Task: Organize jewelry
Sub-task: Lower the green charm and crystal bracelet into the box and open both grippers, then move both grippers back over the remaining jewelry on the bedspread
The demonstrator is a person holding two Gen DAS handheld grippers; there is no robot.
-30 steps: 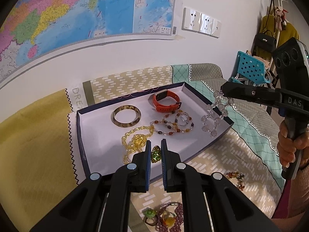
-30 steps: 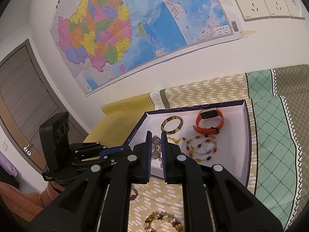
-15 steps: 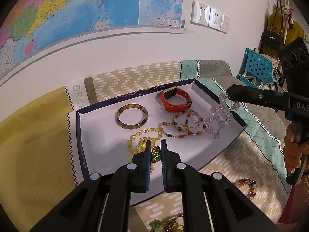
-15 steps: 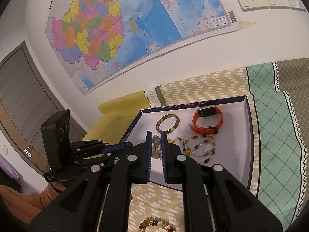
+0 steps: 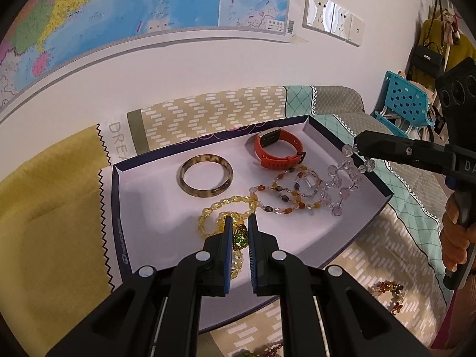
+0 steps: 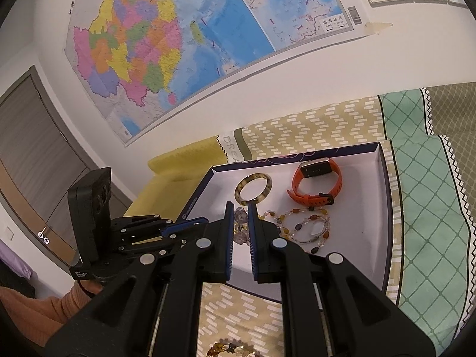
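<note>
Clear bead strand (image 5: 342, 187) lower, now (partly) in tray (image 5: 142, 208).

Your left gripper (image 5: 240, 223) hides part of the yellow bead strand (image 5: 220, 206) near the box's (image 5: 117, 208) front edge.

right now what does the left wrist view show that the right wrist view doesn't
Only the left wrist view: the yellow bead bracelet and green pendant at the left gripper, the right gripper holding the clear crystal bracelet over the box's right side, and a blue chair.

Only the right wrist view: the door and an orange sleeve.

Both: the box, tortoiseshell bangle, orange smart band, mixed bead bracelet, wall map.
</note>
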